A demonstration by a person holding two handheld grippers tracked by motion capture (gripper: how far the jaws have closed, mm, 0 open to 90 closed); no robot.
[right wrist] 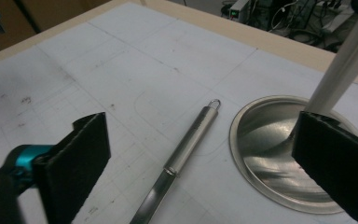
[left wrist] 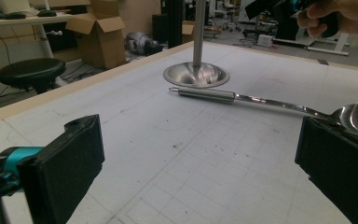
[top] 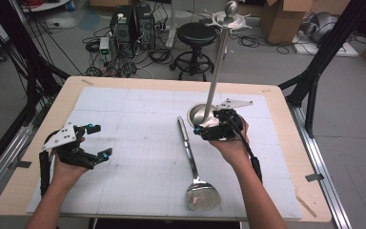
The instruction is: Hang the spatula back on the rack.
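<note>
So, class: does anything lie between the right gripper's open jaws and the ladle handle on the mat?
Nothing visible does. The right gripper hangs open just right of the ladle handle, and bare mat lies between them. The utensil stand has its round base under that gripper's far side, beside the handle, not across the path.

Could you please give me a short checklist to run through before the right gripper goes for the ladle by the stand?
1. Right gripper open: ok, jaws wide apart in its own view.
2. Ladle free: ok, it lies flat on the white mat, untouched.
3. Ladle handle reachable: ok, beside the stand base.
4. Stand pole out of the path: not ok, it rises right by the right gripper.
5. Left gripper clear: ok, open, well left of the ladle.
6. Hooks atop the stand free: cannot tell.
</note>
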